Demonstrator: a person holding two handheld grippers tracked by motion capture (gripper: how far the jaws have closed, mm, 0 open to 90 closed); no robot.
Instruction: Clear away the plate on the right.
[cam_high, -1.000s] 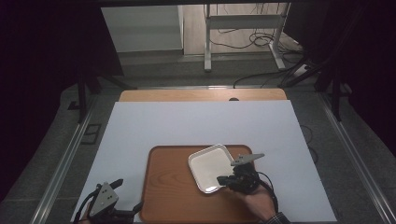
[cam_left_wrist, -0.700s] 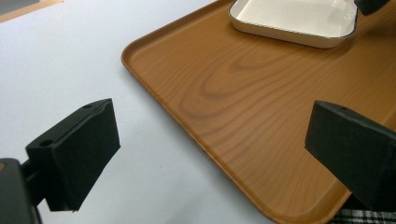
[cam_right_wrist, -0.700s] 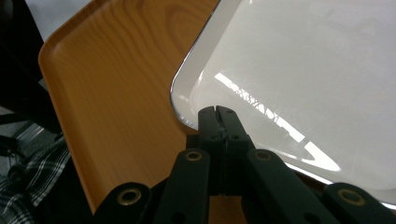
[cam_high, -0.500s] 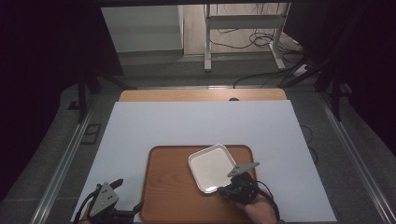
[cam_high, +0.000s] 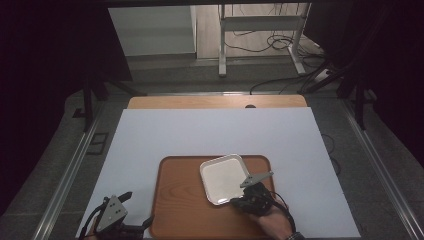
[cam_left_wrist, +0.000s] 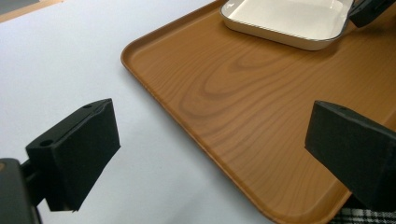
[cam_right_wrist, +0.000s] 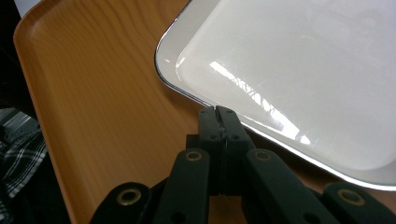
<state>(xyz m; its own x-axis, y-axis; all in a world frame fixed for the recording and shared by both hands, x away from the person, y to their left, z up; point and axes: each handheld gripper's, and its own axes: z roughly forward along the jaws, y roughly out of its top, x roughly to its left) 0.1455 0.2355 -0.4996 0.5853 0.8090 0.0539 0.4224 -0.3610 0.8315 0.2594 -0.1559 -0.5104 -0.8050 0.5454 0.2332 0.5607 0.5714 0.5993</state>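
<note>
My right gripper (cam_right_wrist: 218, 112), jaws pressed together, pinches the white dish's (cam_high: 224, 178) near rim; the dish lies ahead of it on the wooden tray (cam_high: 181, 210). My left gripper (cam_left_wrist: 210, 154) waits spread wide at the tray's near-left edge, farther from the dish.

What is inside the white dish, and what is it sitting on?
The white dish looks empty, showing only glare. It sits on the wooden tray; the tray surface directly beneath it is covered.
</note>
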